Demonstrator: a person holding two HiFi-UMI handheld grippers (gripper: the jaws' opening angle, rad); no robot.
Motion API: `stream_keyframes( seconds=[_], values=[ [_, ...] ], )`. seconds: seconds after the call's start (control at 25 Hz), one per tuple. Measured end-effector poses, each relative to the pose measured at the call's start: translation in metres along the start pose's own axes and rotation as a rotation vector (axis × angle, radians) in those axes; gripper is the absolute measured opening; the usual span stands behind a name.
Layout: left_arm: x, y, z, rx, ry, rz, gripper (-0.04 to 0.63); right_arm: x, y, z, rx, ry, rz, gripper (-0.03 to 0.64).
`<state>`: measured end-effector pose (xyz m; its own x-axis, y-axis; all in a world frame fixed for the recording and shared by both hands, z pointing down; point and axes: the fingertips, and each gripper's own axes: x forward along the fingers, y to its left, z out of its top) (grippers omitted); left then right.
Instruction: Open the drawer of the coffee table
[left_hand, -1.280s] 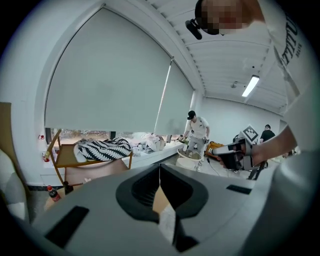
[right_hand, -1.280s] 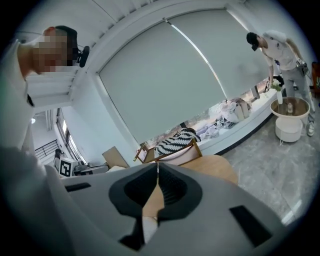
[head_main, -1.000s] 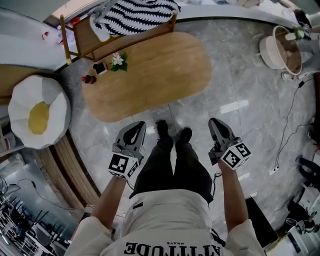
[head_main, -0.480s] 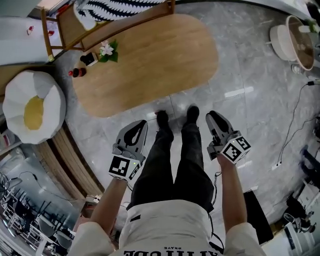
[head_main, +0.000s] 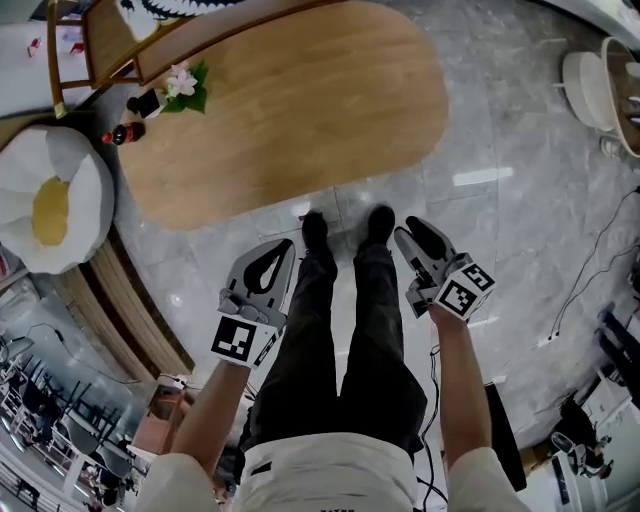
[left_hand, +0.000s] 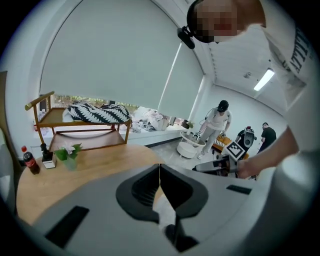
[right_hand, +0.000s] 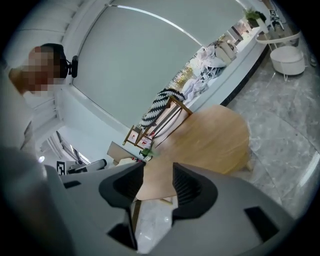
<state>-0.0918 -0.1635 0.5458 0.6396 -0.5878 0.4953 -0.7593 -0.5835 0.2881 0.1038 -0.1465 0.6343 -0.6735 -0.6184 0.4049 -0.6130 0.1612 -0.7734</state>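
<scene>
The coffee table is an oval of light wood seen from above, so only its top shows and no drawer is visible in any view. Both grippers hang over the grey floor in front of its near edge, on either side of the person's legs. My left gripper is shut and empty; its jaws meet in a line with the tabletop beyond. My right gripper is open; its jaws have just been opening with nothing between them, and the table lies ahead.
A small plant and a cola bottle stand at the table's far left end. An egg-shaped cushion lies left, a wooden rack behind. A white round stool and cables are right. People stand far off.
Both grippers have sunk toward the floor and the table looms larger and nearer in the head view. The right gripper's jaws have parted; the left stays shut.
</scene>
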Motion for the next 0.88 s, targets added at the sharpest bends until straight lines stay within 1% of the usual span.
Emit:
stream_keyframes(
  seconds=[0.2,0.4,0.56,0.76,0.88],
  values=[
    [0.03,0.003,-0.025,-0.009,0.008,0.015,0.02,0.02,-0.032,-0.016,0.033,0.024,0.031,0.206],
    [0.058,-0.003,-0.055,-0.009,0.032,0.005,0.02,0.032,-0.069,-0.032,0.052,0.039,0.053,0.233],
    [0.075,-0.007,-0.077,-0.002,0.05,-0.004,0.02,0.041,-0.101,-0.045,0.093,0.036,0.071,0.249],
    [0.095,-0.007,-0.109,0.0,0.078,-0.009,0.02,0.06,-0.143,-0.071,0.132,0.053,0.091,0.27],
    [0.109,-0.006,-0.13,-0.005,0.094,-0.014,0.02,0.074,-0.163,-0.084,0.163,0.04,0.115,0.272]
  ],
)
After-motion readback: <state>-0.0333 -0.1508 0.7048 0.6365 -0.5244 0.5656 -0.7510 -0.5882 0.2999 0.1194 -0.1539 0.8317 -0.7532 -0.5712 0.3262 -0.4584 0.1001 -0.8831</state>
